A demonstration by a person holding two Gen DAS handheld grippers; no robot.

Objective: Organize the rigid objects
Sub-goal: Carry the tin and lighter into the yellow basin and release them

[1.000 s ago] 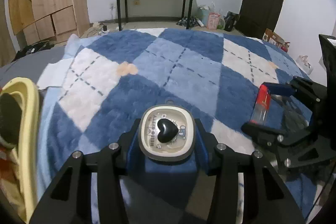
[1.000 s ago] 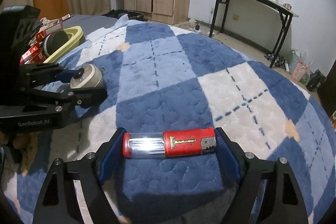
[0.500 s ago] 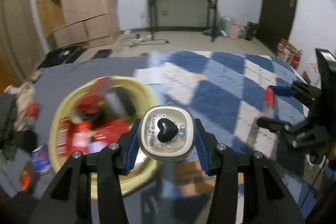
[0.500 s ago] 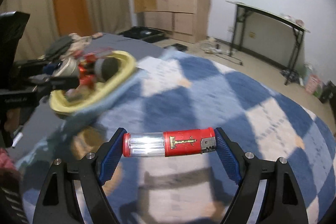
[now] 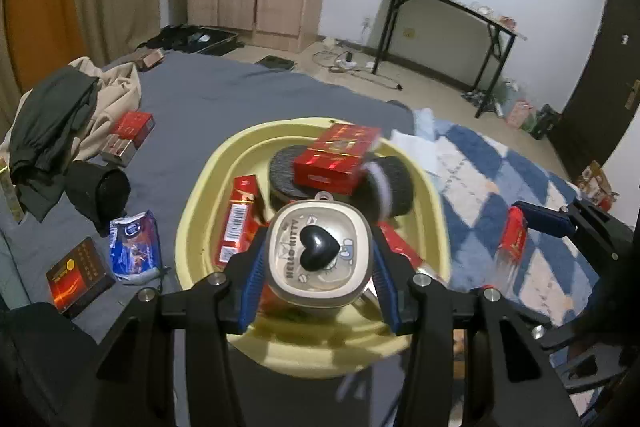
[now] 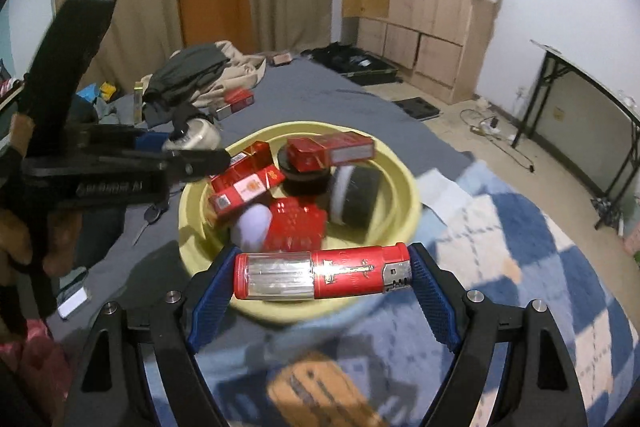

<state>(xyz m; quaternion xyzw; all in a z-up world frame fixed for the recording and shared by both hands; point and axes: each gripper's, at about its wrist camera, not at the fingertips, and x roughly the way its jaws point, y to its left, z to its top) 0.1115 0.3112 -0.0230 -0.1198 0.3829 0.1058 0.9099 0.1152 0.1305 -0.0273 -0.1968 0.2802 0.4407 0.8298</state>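
Lighter [image 6: 324,274] lies crosswise in right tool [image 6: 322,281], metal head rightward.

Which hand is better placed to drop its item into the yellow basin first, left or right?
Left, probably. The left gripper holds the cream Hello Kitty case over the yellow basin. The right gripper, gripping the red lighter, sits at the near rim.

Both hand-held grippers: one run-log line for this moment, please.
left hand-held gripper: shut on cream case | right hand-held gripper: shut on red lighter | both over yellow basin
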